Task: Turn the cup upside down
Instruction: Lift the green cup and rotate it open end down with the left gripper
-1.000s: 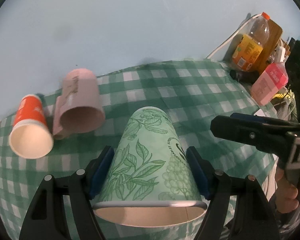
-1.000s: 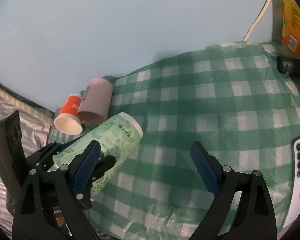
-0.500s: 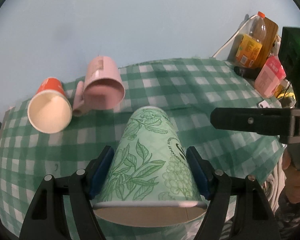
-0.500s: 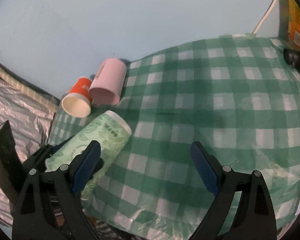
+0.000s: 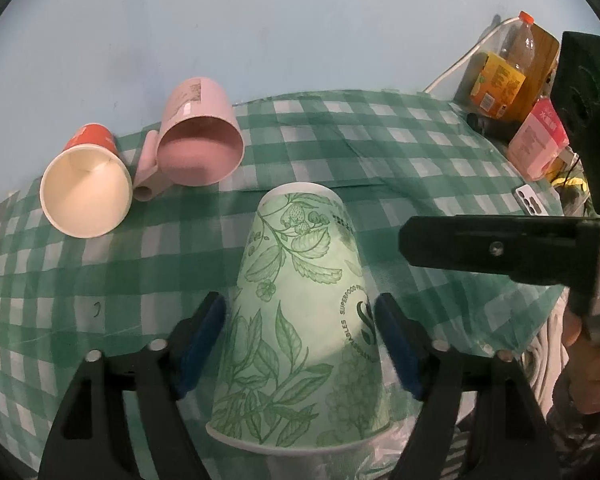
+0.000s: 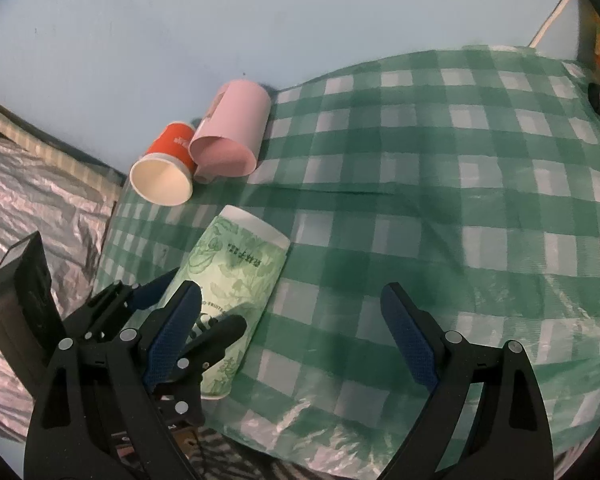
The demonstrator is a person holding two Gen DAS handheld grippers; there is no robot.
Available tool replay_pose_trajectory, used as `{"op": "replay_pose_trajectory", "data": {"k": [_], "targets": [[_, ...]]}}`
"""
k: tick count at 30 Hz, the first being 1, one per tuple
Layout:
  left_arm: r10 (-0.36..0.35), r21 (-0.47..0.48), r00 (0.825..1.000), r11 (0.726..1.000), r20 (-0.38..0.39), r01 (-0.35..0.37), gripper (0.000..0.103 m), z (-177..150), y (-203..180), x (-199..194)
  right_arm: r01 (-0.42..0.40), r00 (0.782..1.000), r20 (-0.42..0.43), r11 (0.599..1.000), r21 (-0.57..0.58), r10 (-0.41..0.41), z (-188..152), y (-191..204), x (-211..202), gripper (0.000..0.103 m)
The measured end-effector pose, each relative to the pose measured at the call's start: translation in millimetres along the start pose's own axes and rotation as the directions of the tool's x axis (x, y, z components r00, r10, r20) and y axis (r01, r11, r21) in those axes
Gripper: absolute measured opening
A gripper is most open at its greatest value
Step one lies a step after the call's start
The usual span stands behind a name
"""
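While its 2 blue-padded fingers press against opposite sides of the green leaf-print paper cup [image 5: 300, 320], the left gripper [image 5: 300, 344] grips that cup near the wide rim, with the narrow base pointing away from the camera toward the middle of the table. In the right wrist view the same cup [image 6: 236, 276] lies at a slant over the near left corner of the green checked tablecloth [image 6: 440, 184], its white-rimmed base aimed up toward the other cups and its mouth end down at the cloth's front edge; whether it touches the cloth or is just above it cannot be told. The right gripper [image 6: 292, 340] stands with its jaws spread wide and nothing between them, just to the right of the cup, and its left finger overlaps the left gripper's black frame in that view. From the left wrist camera, the right gripper's black body [image 5: 500, 250] shows side-on at the right, held by a hand [image 5: 592, 372]. Beyond the cup, 2 more vessels lie on their sides with mouths toward the cameras: an orange paper cup [image 5: 86, 188] and, touching it, a pink mug [image 5: 198, 136]. At the far right corner stand a bottle with an orange cap [image 5: 522, 46], a yellow carton [image 5: 498, 84] and a pink pack [image 5: 540, 138].
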State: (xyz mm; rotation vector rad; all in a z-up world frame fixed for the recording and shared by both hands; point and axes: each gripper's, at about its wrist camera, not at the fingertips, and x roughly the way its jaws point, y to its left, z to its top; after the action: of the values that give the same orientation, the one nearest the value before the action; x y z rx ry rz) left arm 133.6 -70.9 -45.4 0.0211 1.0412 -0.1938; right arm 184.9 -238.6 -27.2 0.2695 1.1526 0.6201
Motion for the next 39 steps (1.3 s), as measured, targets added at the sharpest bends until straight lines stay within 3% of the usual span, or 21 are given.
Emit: {"op": "replay_pose_trajectory", "data": {"k": [10, 12, 17, 23, 27, 31, 39], "targets": [[-0.052, -0.032, 0.998, 0.998, 0.026, 0.053, 0.085, 3.5, 22.5, -32.3, -0.058, 0.996, -0.063, 0.997, 0.052, 0.062, 13.1, 15.6, 18.3, 0.091], [-0.038, -0.05, 0.998, 0.998, 0.054, 0.041, 0.092, 2.4, 34.2, -43.0, -0.075, 0.993, -0.088, 0.994, 0.077, 0.081, 16.7, 18.7, 27.3, 0.091], [-0.006, -0.097, 0.997, 0.995, 0.075, 0.014, 0.092, -3.0, 65.5, -53.4, -0.082, 0.984, -0.151, 0.99, 0.113, 0.098, 20.2, 25.2, 50.3, 0.091], [0.091, -0.158, 0.993, 0.984, 0.071, -0.079, 0.092, -7.1, 97.5, -41.6, -0.075, 0.976, -0.192, 0.985, 0.158, 0.105, 19.3, 28.8, 70.0, 0.091], [0.087, -0.197, 0.995, 0.977, 0.038, -0.078, 0.092, -9.3, 112.6, -23.3, -0.068, 0.971, -0.218, 0.984, 0.165, 0.104, 18.9, 32.0, 79.0, 0.091], [0.088, -0.22, 0.996, 0.972, 0.011, -0.083, 0.092, -12.9, 120.5, -12.0, -0.065, 0.967, -0.233, 0.982, 0.18, 0.107, 19.6, 31.9, 84.9, 0.081], [0.065, -0.246, 0.998, 0.968, 0.023, -0.057, 0.092, -17.1, 121.4, -13.3, -0.106, 0.969, -0.203, 0.976, 0.189, 0.144, 19.3, 25.5, 81.1, 0.072]]}}
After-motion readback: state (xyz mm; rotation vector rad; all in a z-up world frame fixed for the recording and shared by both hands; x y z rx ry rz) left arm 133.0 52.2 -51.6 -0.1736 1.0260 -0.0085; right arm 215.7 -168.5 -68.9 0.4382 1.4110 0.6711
